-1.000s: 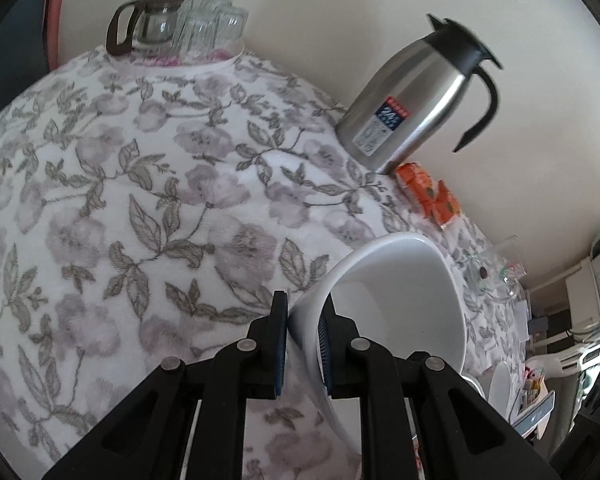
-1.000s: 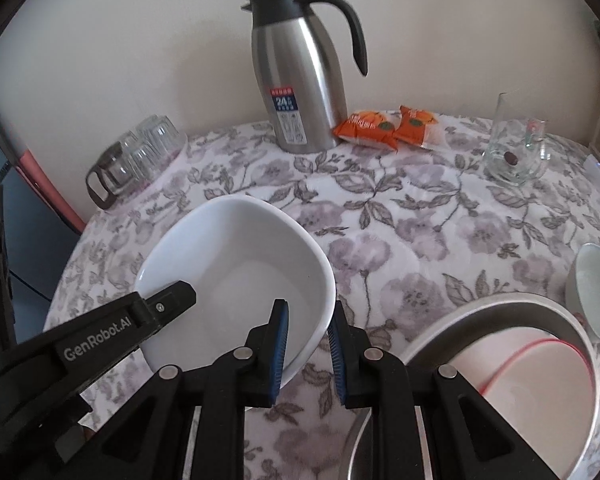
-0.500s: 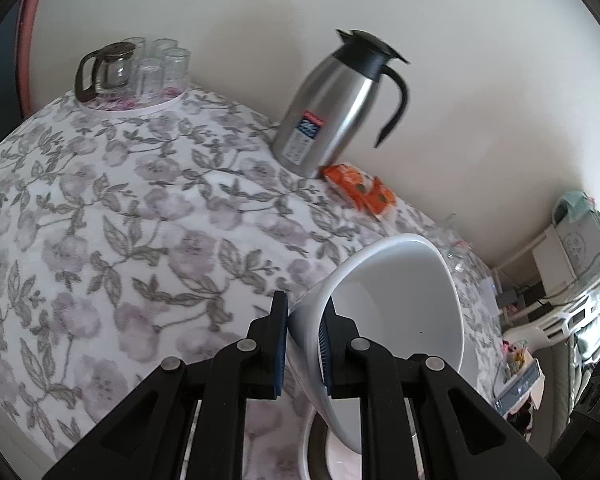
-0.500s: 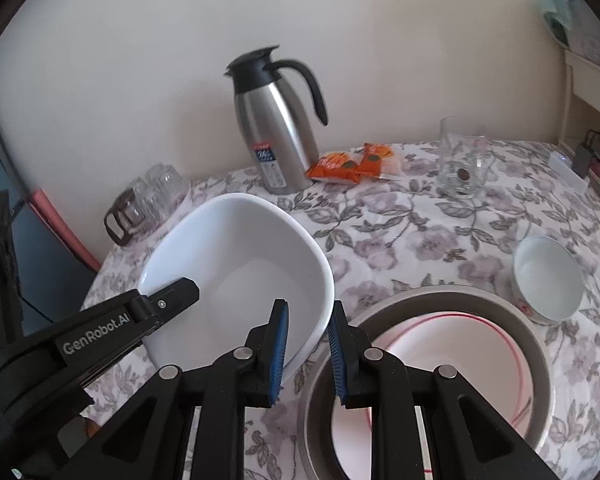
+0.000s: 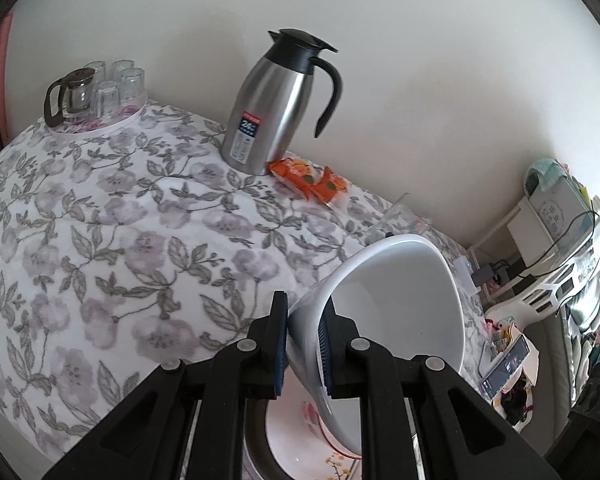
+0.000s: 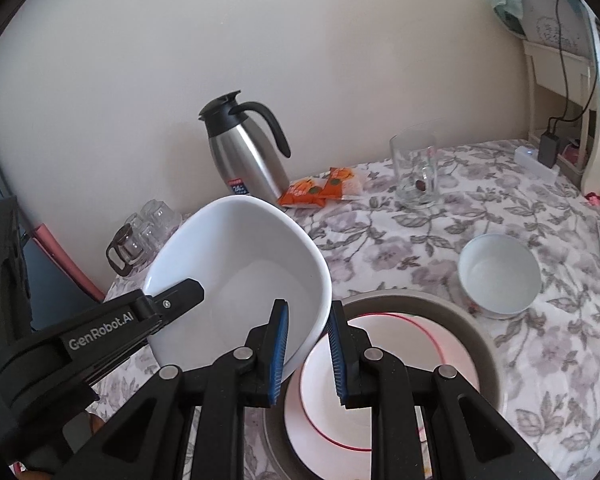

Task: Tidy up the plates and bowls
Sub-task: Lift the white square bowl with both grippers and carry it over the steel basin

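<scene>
White bowl (image 6: 240,264), large, empty, held tilted in the air above the table (image 6: 440,240) by both tongs. Left gripper (image 5: 304,344) clamped on its rim at one side; right gripper (image 6: 308,352) clamped on the rim at the near side. Bowl hangs partly over a grey-rimmed plate (image 6: 480,344) near the table's front edge; on that plate lies a white plate (image 6: 400,360) with a red ring. Small bowl (image 6: 500,276), empty, sits just beside the grey plate. Glass (image 6: 414,172) near the back edge holds one small dark item. Steel jug (image 6: 248,156) and orange packets (image 6: 320,188) along the back edge.
</scene>
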A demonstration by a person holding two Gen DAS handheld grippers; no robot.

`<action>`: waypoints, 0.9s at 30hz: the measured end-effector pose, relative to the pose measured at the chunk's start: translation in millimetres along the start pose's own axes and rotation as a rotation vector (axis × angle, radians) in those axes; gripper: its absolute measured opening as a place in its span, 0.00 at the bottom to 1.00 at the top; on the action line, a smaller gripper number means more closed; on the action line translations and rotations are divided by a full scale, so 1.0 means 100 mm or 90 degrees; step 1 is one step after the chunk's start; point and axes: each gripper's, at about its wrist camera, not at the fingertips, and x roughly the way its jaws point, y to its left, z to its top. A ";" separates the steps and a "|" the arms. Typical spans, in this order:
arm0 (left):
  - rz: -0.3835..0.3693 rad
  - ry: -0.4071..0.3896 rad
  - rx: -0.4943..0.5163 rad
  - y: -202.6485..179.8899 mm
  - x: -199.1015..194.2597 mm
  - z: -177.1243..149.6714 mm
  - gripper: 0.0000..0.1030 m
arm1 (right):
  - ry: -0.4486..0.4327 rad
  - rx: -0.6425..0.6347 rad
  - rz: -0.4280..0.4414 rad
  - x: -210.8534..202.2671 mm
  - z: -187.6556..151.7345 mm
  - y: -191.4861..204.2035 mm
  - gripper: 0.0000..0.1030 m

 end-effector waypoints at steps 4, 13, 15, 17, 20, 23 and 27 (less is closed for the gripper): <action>-0.004 -0.002 0.012 -0.12 -0.02 -0.05 0.15 | -0.006 0.003 0.004 -0.10 0.01 -0.11 0.21; -0.016 0.013 0.042 -0.34 -0.02 -0.19 0.15 | -0.005 0.018 0.007 -0.24 -0.01 -0.35 0.21; -0.016 0.018 0.050 -0.39 -0.01 -0.22 0.15 | -0.002 0.013 0.004 -0.26 -0.02 -0.38 0.21; -0.017 0.021 0.054 -0.41 -0.01 -0.24 0.15 | 0.003 0.011 0.003 -0.28 -0.03 -0.42 0.21; -0.012 0.026 0.062 -0.44 -0.01 -0.27 0.15 | 0.019 0.021 0.011 -0.27 -0.06 -0.50 0.21; -0.009 0.040 0.065 -0.45 0.02 -0.31 0.15 | 0.028 0.021 0.013 -0.26 -0.08 -0.54 0.21; -0.011 0.066 0.059 -0.42 0.09 -0.35 0.15 | 0.040 0.016 0.003 -0.25 -0.12 -0.57 0.21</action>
